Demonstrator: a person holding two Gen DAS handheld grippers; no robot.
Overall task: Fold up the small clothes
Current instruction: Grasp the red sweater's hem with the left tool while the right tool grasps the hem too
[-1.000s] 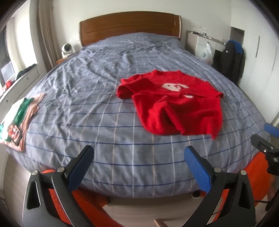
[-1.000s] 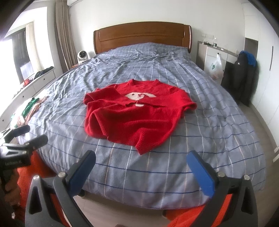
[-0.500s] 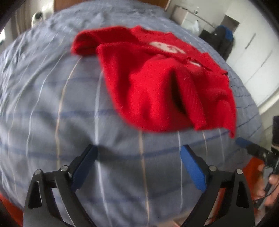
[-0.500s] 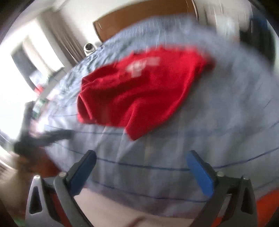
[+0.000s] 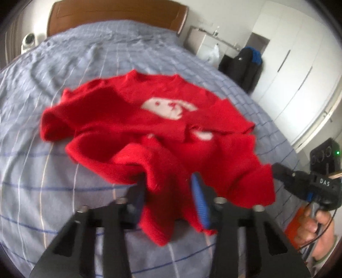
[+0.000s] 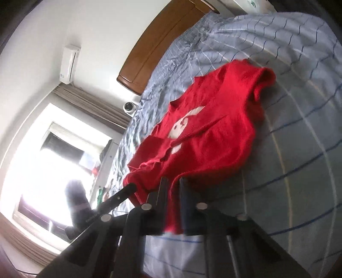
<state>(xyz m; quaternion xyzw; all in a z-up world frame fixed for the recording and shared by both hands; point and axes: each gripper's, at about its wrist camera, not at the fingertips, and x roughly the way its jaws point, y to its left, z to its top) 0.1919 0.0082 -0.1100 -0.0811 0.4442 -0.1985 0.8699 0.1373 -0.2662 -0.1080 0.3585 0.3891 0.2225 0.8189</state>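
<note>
Red sweater (image 5: 154, 128) hem blurred, window (image 6: 42, 162) overexposed, person's hand (image 5: 310, 224) cut off at edge

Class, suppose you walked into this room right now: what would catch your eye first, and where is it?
A bright red sweater with a white rabbit picture lies crumpled in the middle of the blue checked bed. Both tongs, left and right, have just been closing on its near hem, with red cloth between their fingers. A brown wooden headboard stands at the far end.

Bare bedspread (image 5: 53, 171) lies open from 9 to 12 o'clock of the red sweater (image 5: 149, 119). At 3 o'clock the right gripper (image 5: 275, 171) blocks passage; the headboard (image 5: 111, 12) closes 12.
</note>
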